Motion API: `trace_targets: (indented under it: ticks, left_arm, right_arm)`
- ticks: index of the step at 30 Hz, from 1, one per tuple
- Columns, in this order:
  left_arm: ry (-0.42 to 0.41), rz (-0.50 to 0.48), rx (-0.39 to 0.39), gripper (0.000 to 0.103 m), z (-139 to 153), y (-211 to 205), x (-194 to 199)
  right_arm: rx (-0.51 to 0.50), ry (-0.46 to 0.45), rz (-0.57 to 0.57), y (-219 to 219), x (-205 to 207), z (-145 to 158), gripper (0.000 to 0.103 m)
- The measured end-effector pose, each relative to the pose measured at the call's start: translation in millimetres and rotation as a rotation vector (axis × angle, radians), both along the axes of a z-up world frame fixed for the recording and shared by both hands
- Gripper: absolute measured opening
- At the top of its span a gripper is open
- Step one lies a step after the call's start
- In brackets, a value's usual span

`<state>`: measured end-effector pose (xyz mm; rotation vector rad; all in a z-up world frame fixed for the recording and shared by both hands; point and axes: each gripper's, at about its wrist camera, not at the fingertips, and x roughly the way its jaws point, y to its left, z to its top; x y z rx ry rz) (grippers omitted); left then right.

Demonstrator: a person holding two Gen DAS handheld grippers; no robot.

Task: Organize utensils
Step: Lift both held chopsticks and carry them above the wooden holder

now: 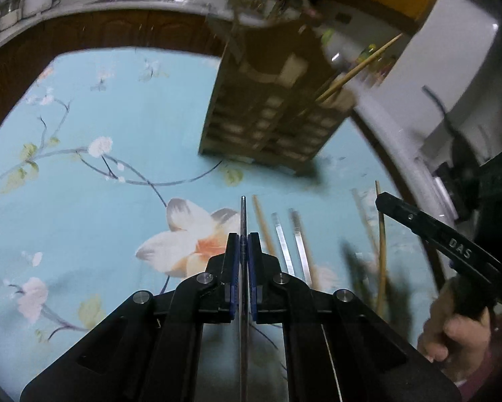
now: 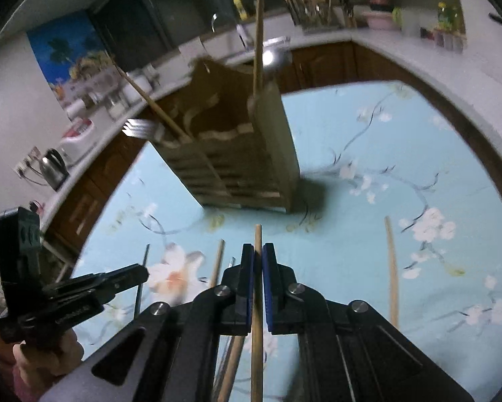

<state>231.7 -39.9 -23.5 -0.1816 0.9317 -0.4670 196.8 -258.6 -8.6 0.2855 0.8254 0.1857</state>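
Left gripper [image 1: 243,244] pinches metal chopstick [image 1: 243,216]; right gripper [image 2: 257,254] wooden chopstick [image 2: 258,234].

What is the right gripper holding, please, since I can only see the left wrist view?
Observer: The right gripper is shut on a wooden chopstick, clamped between its pads.
Operator: Thank you. Is anything in the holder that I cannot see from here?
Observer: Yes, a metal fork sticks out of the wooden holder on the side hidden from you, tines outermost.
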Motion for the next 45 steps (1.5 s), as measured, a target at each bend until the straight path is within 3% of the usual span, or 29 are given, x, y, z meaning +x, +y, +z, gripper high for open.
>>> trace_targets:
  ticks: [7, 16, 35, 45]
  left_arm:
    - [-0.105, -0.017, -0.059, 0.004, 55.8, 15.3, -33.3]
    - [-0.174, -0.020, -0.096, 0.004, 88.7, 25.9, -59.1]
    - [-0.262, 0.032, -0.135, 0.004, 121.0, 33.7, -46.3]
    - [-0.370, 0.078, -0.157, 0.004, 168.3, 32.5, -9.3]
  right_arm:
    - [0.011, -0.136, -0.010, -1.7, -37.7, 58.3, 0.005]
    - [-0.006, -0.260, -0.027, -4.4, -65.4, 106.2, 0.005]
    - [-0.015, -0.316, -0.023, -5.5, -52.6, 123.8, 0.005]
    - [-0.028, -0.402, -0.046, -6.5, -27.1, 156.9, 0.005]
